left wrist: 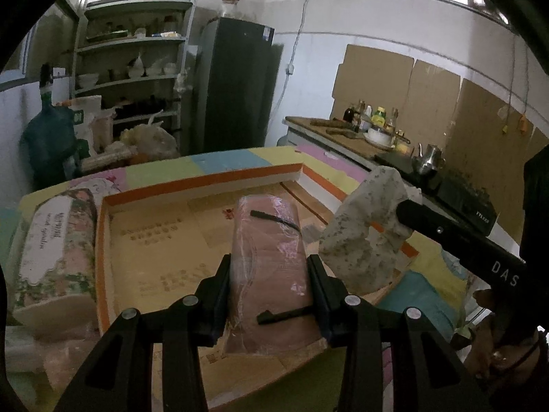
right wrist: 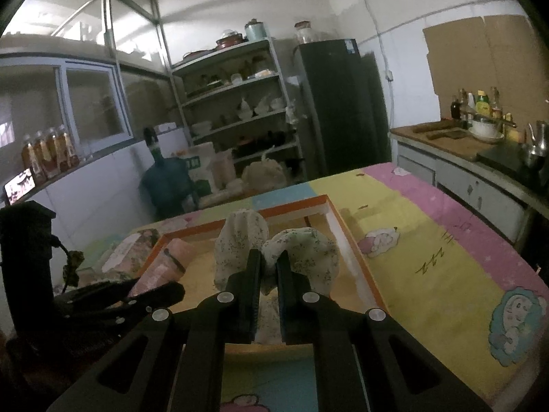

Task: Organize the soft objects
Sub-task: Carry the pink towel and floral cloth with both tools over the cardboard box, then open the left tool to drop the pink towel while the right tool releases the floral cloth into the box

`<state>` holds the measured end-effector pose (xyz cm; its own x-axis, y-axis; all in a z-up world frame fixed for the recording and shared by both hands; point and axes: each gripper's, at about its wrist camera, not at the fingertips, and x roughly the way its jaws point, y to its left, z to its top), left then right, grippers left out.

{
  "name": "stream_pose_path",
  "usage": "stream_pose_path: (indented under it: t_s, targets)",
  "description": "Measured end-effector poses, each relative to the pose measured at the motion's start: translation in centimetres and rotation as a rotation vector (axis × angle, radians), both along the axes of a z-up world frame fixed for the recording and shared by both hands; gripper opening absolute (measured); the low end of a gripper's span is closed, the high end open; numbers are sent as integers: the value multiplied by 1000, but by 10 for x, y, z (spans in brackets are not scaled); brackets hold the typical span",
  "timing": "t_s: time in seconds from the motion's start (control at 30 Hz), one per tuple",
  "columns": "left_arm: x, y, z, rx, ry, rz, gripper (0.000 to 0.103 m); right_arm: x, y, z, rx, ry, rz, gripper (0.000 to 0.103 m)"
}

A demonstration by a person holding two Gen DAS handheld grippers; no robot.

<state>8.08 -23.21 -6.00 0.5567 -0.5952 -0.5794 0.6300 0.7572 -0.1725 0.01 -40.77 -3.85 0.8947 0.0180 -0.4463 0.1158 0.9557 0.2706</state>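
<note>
My left gripper (left wrist: 269, 264) is shut on a pink plastic-wrapped soft pack (left wrist: 267, 233), its pads pressing both long sides. The pack hangs over the floor of a shallow orange-rimmed cardboard box (left wrist: 206, 180). At the right, my right gripper (left wrist: 403, 207) is shut on a bunched white floral cloth (left wrist: 360, 240) above the box's right rim. In the right wrist view the right gripper (right wrist: 268, 257) pinches that cloth (right wrist: 302, 254), which bulges on both sides of the fingers over the box (right wrist: 346, 240). The left gripper (right wrist: 161, 290) and pink pack (right wrist: 171, 261) show at the left.
A floral-printed soft pack (left wrist: 55, 247) lies outside the box's left wall. The box sits on a table with a pastel cartoon cover (right wrist: 446, 257). A kitchen counter (right wrist: 463, 151) with bottles and a kettle runs along the right; shelves, a dark fridge (right wrist: 339, 103) and a water jug stand behind.
</note>
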Motion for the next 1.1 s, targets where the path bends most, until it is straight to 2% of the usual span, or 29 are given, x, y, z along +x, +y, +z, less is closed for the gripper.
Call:
stream_pose_path:
  t_s: [0.5, 0.63, 0.7, 0.87, 0.93, 1.0, 1.1]
  targets:
    - [16, -20, -22, 49, 106, 7, 43, 32, -13, -24, 54, 93, 30, 12]
    - [23, -19, -25, 48, 133, 10, 45, 34, -14, -26, 44, 89, 33, 24]
    - [23, -19, -25, 49, 134, 11, 51, 36, -14, -26, 42, 86, 36, 28]
    - [20, -19, -23, 53, 115, 19, 69, 38, -16, -28, 46, 86, 36, 29]
    - [18, -20, -21, 50, 103, 26, 73, 38, -16, -28, 47, 84, 34, 32]
    - [17, -17, -18, 46, 94, 28, 74, 38, -16, -28, 47, 79, 30, 43]
    - [13, -14, -15, 40, 73, 32, 74, 35, -15, -26, 46, 70, 19, 49]
